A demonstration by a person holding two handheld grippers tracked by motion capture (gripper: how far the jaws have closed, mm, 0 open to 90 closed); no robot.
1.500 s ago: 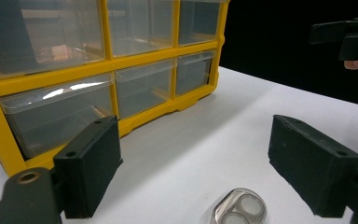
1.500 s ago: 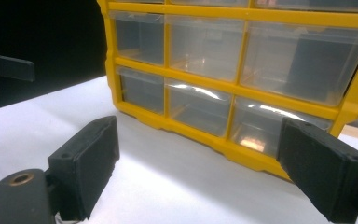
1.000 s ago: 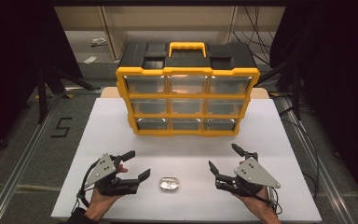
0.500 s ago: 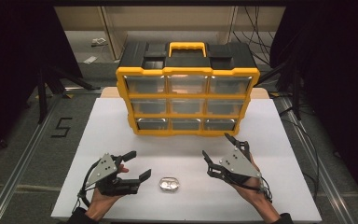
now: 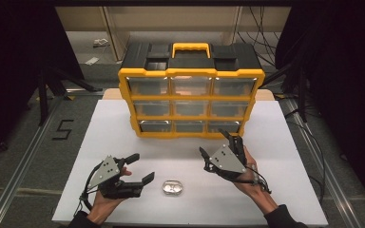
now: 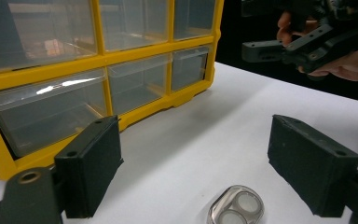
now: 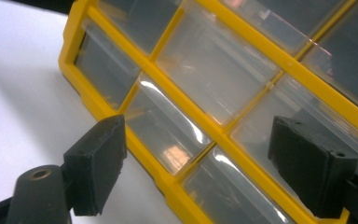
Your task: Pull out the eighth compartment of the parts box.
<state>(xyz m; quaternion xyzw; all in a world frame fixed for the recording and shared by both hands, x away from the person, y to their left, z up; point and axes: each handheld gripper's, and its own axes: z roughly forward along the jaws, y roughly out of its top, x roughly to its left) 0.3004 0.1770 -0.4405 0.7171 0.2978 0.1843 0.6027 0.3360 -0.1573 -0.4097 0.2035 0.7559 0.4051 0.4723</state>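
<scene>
Yellow and black drawer organizer [image 5: 190, 95] sits at the back of the white counter [image 5: 123, 128], nine clear drawers, contents too hard to make out through the plastic. Right claw [image 5: 218, 145] is just in front of its bottom row, wide open with nothing between the pads; it's just been closing a little. Nothing blocks it. Left claw [image 5: 140, 167] is open too, well in front of the organizer. A small shiny metal piece with two round holes [image 5: 172, 188] lies just beside it, nearer the front edge.

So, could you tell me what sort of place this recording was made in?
Probably a lab recording station rather than a home: a white table on a metal-framed stand, dark curtains at both sides, loose cables behind, and a floor marking "5".
</scene>
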